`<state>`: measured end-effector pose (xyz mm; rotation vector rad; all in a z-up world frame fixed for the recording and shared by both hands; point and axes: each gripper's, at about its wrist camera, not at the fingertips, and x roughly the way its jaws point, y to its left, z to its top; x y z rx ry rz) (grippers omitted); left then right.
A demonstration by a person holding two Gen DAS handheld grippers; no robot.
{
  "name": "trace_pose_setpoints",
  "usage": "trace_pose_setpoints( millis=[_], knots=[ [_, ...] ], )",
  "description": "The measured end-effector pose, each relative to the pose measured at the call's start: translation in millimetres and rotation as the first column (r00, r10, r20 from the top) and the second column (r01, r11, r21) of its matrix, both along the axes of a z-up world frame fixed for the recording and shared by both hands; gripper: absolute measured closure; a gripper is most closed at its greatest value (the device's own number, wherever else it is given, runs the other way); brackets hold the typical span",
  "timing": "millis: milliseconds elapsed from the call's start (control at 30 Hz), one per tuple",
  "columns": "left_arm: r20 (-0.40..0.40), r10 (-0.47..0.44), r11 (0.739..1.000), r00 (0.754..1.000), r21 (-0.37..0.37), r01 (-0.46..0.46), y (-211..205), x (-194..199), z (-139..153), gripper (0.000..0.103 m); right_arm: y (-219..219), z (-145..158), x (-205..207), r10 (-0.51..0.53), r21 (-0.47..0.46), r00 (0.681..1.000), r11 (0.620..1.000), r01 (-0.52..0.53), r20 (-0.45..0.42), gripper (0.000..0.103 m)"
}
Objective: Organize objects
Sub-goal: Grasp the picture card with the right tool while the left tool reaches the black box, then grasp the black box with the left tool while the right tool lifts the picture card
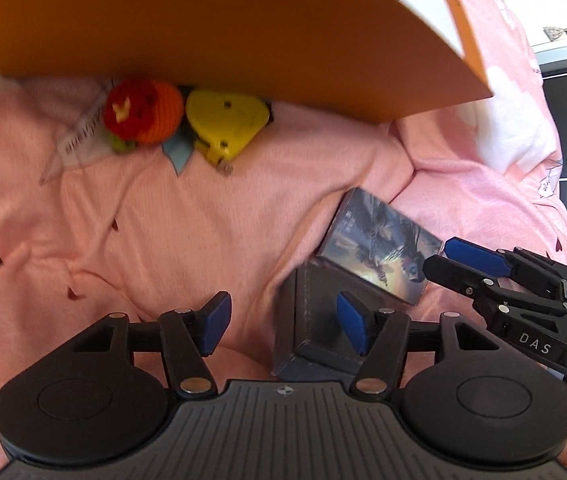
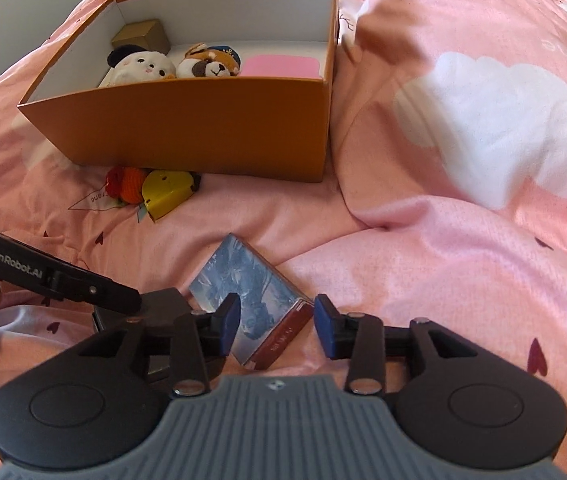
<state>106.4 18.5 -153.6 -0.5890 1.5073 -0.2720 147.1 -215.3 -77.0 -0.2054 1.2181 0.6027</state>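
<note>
Blue pads: the left gripper [image 1: 283,326] stands wide open, with nothing pressed between the pads. Its right pad is over the dark box [image 1: 315,320]; its left pad is over bare blanket.
Right gripper [image 2: 277,330]: partly open, holding nothing. It points down at the picture card box [image 2: 249,300], which lies between and just beyond the pads, but they do not press on it.
Dark box: it lies on the pink blanket [image 2: 423,280], near the lower edge, touching or partly under the picture card box. It looks like stiff cardboard or leatherette, probably light. I judge that the two long sides are the best place for a grip, because the flat top gives nothing to pinch.
Picture card box: flat, with a glossy printed face and a red side. It is probably light but slippery, so the pads should close on the narrow edges, not on the face.
Blanket: soft and wrinkled. A box can sink or tilt when it is pushed.
Yellow tape measure [image 2: 167,194]: hard plastic, farther away, just beside the orange box [image 2: 187,136].
Knitted toy [image 2: 125,186]: soft, touching the tape measure.
Orange box: open, farthest away. It already holds two plush toys [image 2: 171,66], a gold box [image 2: 143,36] and a pink pad [image 2: 281,66].
</note>
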Motion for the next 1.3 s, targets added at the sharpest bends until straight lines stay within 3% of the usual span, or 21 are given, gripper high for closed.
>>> trace_pose_setpoints(
  millis=[200, 367, 467, 533, 633, 700, 900, 1000, 1033, 1100, 1133, 1300],
  knots=[
    [-0.091, 0.054, 0.995, 0.994, -0.082, -0.062, 3, -2, -18, 0.025, -4, -21, 10, -0.044, 0.014, 0.990, 0.999, 0.047, -0.136, 0.057],
    [-0.161, 0.064, 0.984, 0.985, -0.154, -0.089, -1, -4, -36, 0.015, -4, -35, 15, -0.068, 0.015, 0.980, 0.997, 0.072, -0.188, 0.051],
    [-0.185, 0.060, 0.980, 0.981, -0.176, -0.093, -5, -4, -40, 0.015, -2, -41, 18, -0.062, 0.023, 0.975, 0.997, 0.068, -0.213, 0.045],
    [-0.179, 0.057, 0.980, 0.982, -0.176, -0.088, -7, -4, -38, 0.019, 0, -46, 19, -0.059, 0.029, 0.972, 0.997, 0.067, -0.227, 0.043],
    [-0.179, 0.073, 0.973, 0.981, -0.204, -0.109, -6, -5, -35, 0.039, 3, -50, 21, -0.057, 0.047, 0.969, 0.996, 0.071, -0.242, 0.040],
    [-0.170, 0.080, 0.974, 0.982, -0.197, -0.114, -5, -6, -31, 0.040, 3, -51, 22, -0.061, 0.059, 0.968, 0.995, 0.078, -0.244, 0.045],
    [-0.040, 0.090, 0.989, 0.995, -0.113, -0.094, 5, -12, 3, 0.052, 0, -40, 20, -0.094, 0.075, 0.973, 0.991, 0.112, -0.212, 0.067],
    [0.078, 0.061, 0.998, 0.995, 0.007, -0.062, 7, -11, 28, 0.057, 2, -28, 16, -0.082, 0.082, 0.981, 0.992, 0.098, -0.177, 0.076],
    [0.112, 0.044, 0.997, 0.993, 0.055, -0.051, 6, -11, 34, 0.059, 3, -24, 14, -0.074, 0.079, 0.984, 0.993, 0.088, -0.161, 0.089],
    [0.157, 0.008, 0.988, 0.988, 0.151, -0.032, 5, -11, 45, 0.060, 5, -15, 11, -0.049, 0.067, 0.991, 0.996, 0.057, -0.127, 0.091],
    [0.173, -0.008, 0.983, 0.985, 0.184, -0.024, 4, -11, 48, 0.060, 6, -9, 11, -0.028, 0.078, 0.993, 0.996, 0.037, -0.119, 0.098],
    [0.183, -0.040, 0.973, 0.982, 0.229, -0.003, 6, -11, 49, 0.060, 20, 1, 2, 0.067, 0.144, 0.987, 0.989, -0.047, -0.143, 0.097]
  ],
)
